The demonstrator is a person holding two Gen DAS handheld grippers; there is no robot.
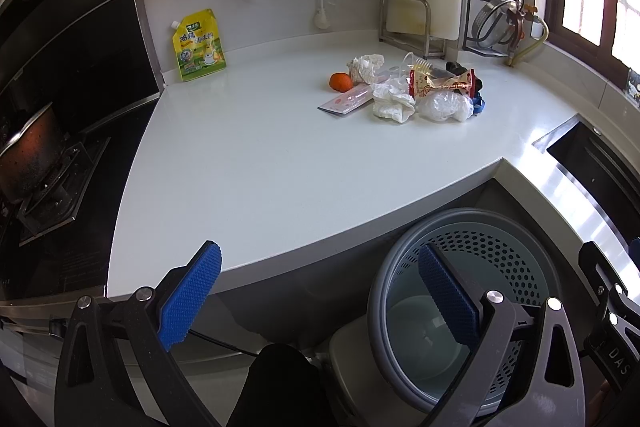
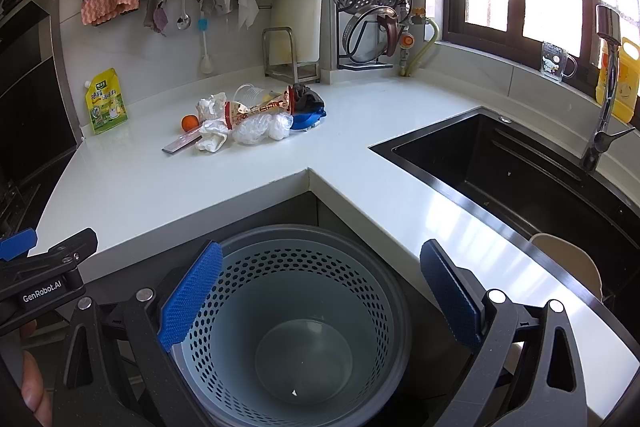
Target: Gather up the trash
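Observation:
A pile of trash lies on the white counter (image 1: 248, 155): an orange peel (image 1: 340, 82), crumpled tissue (image 1: 393, 103), a clear plastic bag (image 1: 444, 105), a red snack wrapper (image 1: 440, 83), a flat pink packet (image 1: 347, 102) and a blue scrap (image 1: 478, 104). The same pile shows in the right wrist view, with the plastic bag (image 2: 262, 129) and tissue (image 2: 212, 135). A grey perforated bin (image 2: 296, 311) stands on the floor below the counter corner and looks empty. My left gripper (image 1: 320, 291) is open and empty, near the counter's front edge. My right gripper (image 2: 320, 287) is open and empty, above the bin.
A yellow seasoning pouch (image 1: 199, 45) stands against the back wall. A stove with a pan (image 1: 28, 159) is at the left. A black sink (image 2: 520, 167) with a faucet (image 2: 604, 87) is at the right. A rack with lids (image 2: 376, 7) and a cutting board stand at the back.

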